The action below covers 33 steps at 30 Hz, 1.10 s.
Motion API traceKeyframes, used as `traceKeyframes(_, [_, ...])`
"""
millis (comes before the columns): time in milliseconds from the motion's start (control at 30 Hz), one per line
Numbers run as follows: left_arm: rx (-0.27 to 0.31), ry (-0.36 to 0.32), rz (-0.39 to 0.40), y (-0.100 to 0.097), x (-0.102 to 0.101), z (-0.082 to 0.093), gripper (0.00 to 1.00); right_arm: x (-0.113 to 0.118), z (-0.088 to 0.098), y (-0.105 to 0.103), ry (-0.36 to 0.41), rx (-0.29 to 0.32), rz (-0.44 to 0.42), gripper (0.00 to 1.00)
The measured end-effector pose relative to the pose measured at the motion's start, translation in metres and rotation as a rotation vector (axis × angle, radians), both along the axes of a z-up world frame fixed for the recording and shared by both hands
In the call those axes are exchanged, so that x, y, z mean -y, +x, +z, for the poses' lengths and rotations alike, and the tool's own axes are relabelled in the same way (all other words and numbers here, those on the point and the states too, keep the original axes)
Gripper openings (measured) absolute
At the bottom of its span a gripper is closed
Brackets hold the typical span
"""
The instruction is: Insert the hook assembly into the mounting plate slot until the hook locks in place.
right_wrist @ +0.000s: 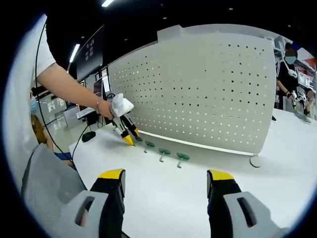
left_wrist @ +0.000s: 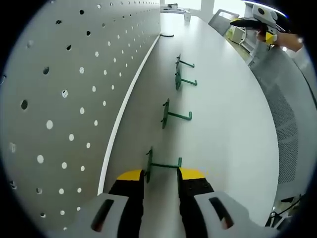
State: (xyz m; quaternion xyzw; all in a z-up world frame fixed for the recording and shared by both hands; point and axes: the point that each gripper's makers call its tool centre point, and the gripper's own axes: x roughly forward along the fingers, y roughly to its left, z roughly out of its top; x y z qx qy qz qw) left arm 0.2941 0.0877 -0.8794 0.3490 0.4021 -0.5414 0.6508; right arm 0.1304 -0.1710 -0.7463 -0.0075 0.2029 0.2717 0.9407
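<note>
Four green hooks lie in a row on the white table (left_wrist: 223,129) beside the upright white pegboard (left_wrist: 74,89). The nearest hook (left_wrist: 163,164) sits just ahead of my left gripper (left_wrist: 161,174), whose yellow-tipped jaws stand narrowly open on either side of it. Further hooks (left_wrist: 174,115) (left_wrist: 183,80) follow along the board. In the right gripper view the left gripper (right_wrist: 130,140) is held by a hand, tips down at the end hook (right_wrist: 139,139) of the row, before the pegboard (right_wrist: 198,89). My right gripper (right_wrist: 166,179) hovers wide open over the table, holding nothing.
A grey mesh chair (right_wrist: 44,183) stands at the table's near edge. The pegboard's round foot (right_wrist: 255,161) rests on the table at the right. A person in black (right_wrist: 287,69) stands at the far right. A small black object (left_wrist: 166,35) lies by the board's far end.
</note>
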Motion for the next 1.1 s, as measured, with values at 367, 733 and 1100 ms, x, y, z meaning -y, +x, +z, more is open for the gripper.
traceKeyframes(367, [0.013, 0.016, 0.038, 0.005, 0.000, 0.000, 0.18, 0.000, -0.001, -0.001, -0.003, -0.005, 0.003, 0.64])
traceKeyframes(733, [0.041, 0.034, 0.043, 0.009, -0.002, -0.001, 0.10, 0.001, -0.001, -0.001, 0.000, -0.007, 0.000, 0.64])
traceKeyframes(1100, [0.064, 0.050, 0.035, 0.012, -0.002, -0.001, 0.05, 0.001, -0.001, -0.001, 0.005, -0.007, 0.000, 0.64])
